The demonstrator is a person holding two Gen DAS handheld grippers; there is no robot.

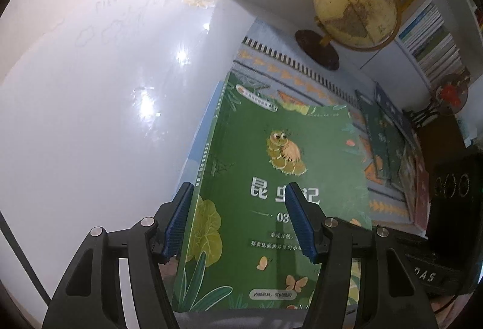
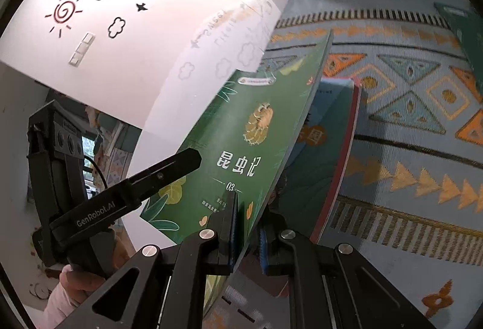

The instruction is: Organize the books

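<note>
A green picture book [image 1: 256, 166] with a caterpillar on its cover stands tilted, its spine beside a glossy white panel [image 1: 105, 102]. My left gripper [image 1: 238, 188] is open in front of the cover. Its left pad sits by the spine and neither pad presses on the book. From the right wrist, one finger [image 2: 169, 169] of that gripper lies over the left edge of the green book [image 2: 241, 132]. My right gripper [image 2: 246, 217] is shut on the book's lower edge, with its far finger mostly hidden behind the cover. A blue book with a red edge [image 2: 329, 129] leans behind.
A patterned rug [image 2: 407, 117] covers the floor. A globe [image 1: 356, 5] stands on it near white bookshelves [image 1: 431, 39]. Several books [image 1: 389, 141] lie on the rug at the right, beside a black device [image 1: 452, 208]. A person's hand [image 2: 75, 277] holds the left gripper.
</note>
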